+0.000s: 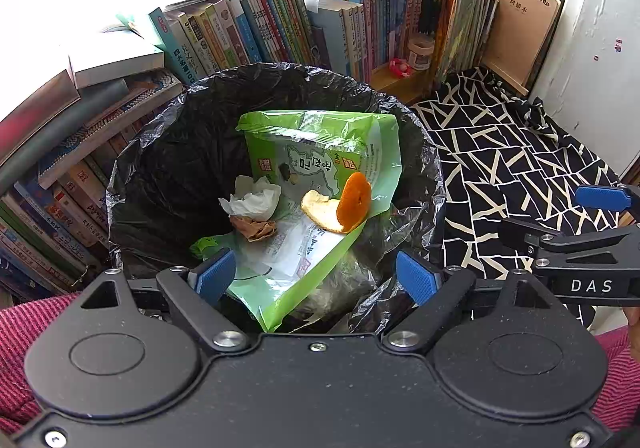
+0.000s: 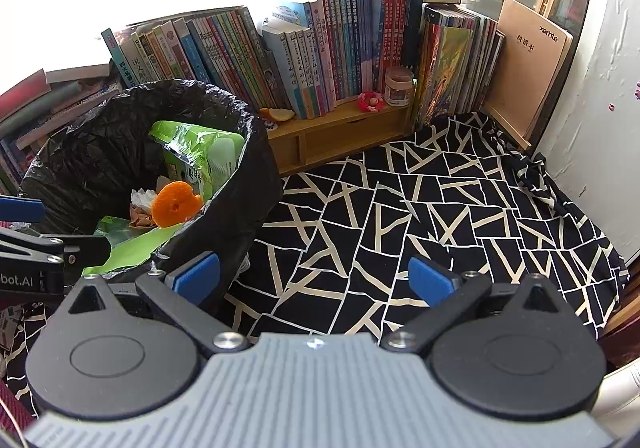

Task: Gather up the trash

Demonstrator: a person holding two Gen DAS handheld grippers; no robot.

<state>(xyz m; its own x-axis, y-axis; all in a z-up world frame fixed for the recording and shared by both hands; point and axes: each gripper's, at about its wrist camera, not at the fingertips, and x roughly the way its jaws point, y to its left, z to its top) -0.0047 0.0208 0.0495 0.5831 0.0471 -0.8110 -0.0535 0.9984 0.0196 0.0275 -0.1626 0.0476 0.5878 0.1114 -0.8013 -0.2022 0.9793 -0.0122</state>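
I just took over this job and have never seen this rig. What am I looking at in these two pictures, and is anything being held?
There is no robot arm: a person carries two hand-held grippers, each with a fisheye camera looking along its blue-padded fingers.

The left wrist view shows the left gripper open and empty over a bin with a black liner. Inside lie a green snack bag, an orange peel, a white tissue and a brown paper scrap.

The right wrist view shows the right gripper, also open and empty, over a black-and-white patterned cloth. Another peel piece lies on the wooden shelf by the books.
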